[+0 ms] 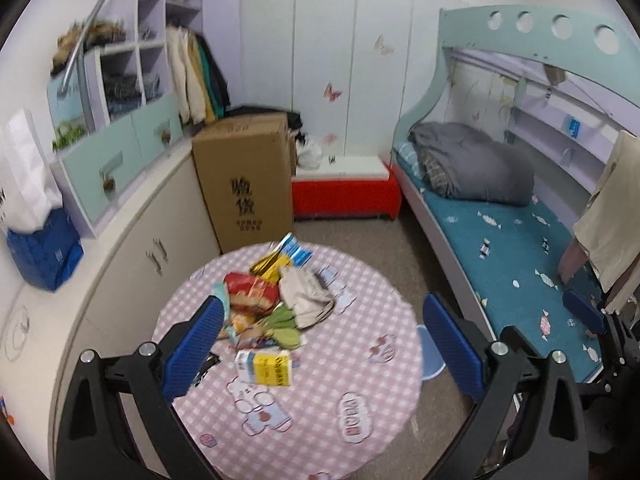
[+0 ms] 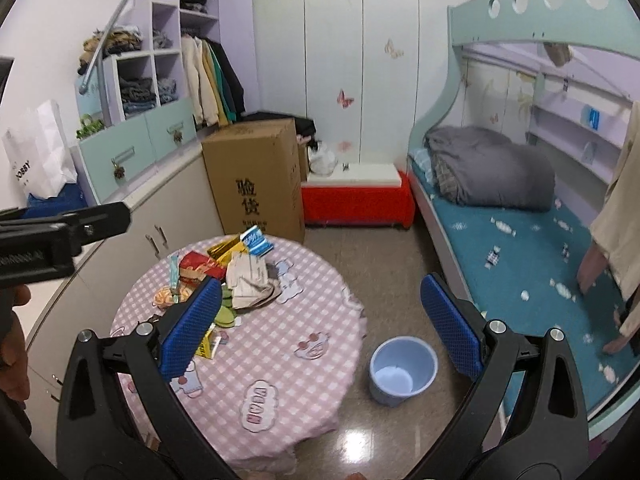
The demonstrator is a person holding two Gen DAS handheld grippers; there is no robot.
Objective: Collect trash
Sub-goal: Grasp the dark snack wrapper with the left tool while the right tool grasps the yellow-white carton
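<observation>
Blue ribbed pads on both grippers stand wide apart with nothing between them: the left gripper (image 1: 324, 350) hangs over the near half of the round table (image 1: 360, 420), and the right gripper (image 2: 320, 326) hangs higher, off the table's 3 o'clock edge. On the pink checked cloth, nearest the left gripper, lies a small yellow and white carton (image 1: 265, 367) on its side, a little apart from the rest. Past it, from the middle of the table out to its 12 o'clock edge, sits the trash pile (image 1: 272, 292): green leaf-shaped scraps, a red snack bag (image 1: 250, 290), crumpled grey-white paper (image 1: 306, 294), and gold and blue wrappers at the far rim. All of it looks light; the bags and wrappers are probably thin, slick and crinkly, so a pinch on a raised fold or a sealed edge should hold better than on a flat face. The carton seems stiffer and could be taken across its narrow sides. On the floor at the table's 3 o'clock stands a pale blue bucket (image 2: 402, 370), open and seemingly empty, the likely place for the trash. Farther off are a cardboard box (image 1: 244, 180) and a bunk bed (image 1: 500, 232).
</observation>
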